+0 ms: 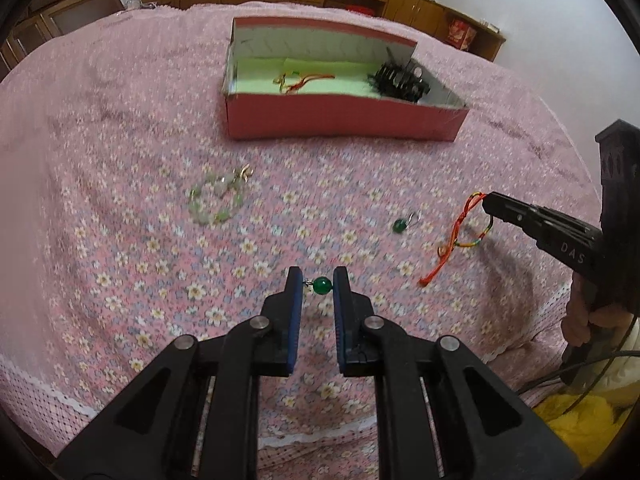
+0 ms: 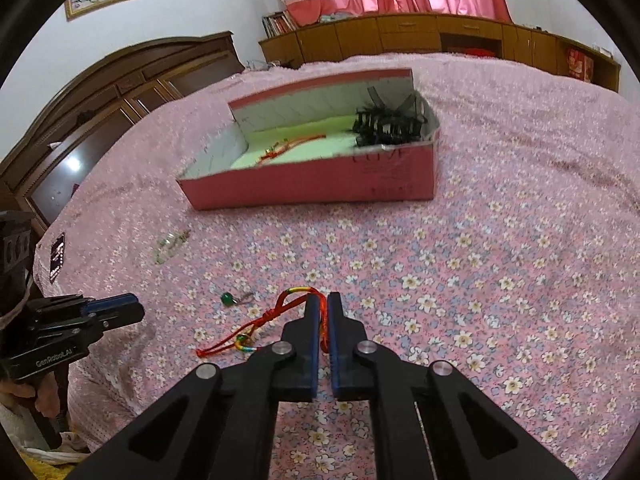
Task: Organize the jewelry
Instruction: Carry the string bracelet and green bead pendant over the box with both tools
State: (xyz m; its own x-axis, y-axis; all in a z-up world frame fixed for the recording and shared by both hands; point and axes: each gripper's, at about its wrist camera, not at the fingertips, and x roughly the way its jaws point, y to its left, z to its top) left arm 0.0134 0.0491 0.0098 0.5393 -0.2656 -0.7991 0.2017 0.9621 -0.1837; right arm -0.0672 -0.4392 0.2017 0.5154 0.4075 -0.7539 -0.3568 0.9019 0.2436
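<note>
My left gripper [image 1: 317, 282] is shut on a green bead earring [image 1: 321, 285], held just above the floral bedspread. A second green bead earring [image 1: 399, 225] lies on the bedspread to the right; it also shows in the right wrist view [image 2: 227, 299]. My right gripper [image 2: 323, 304] is shut on a red and multicoloured string bracelet [image 2: 260, 322], whose loose end trails on the cloth; the same bracelet shows in the left wrist view [image 1: 456, 236]. A pale green bead bracelet [image 1: 216, 198] lies to the left. The open pink box [image 1: 344, 120] holds a red string piece [image 1: 298, 82] and a black hair accessory [image 1: 400, 80].
The pink floral bedspread [image 1: 120, 240] covers the bed, with its lace edge near me. A wooden headboard [image 2: 100, 92] stands at the left and low wooden cabinets [image 2: 420, 36] along the far wall. A yellow cloth [image 1: 580, 420] lies off the bed's right edge.
</note>
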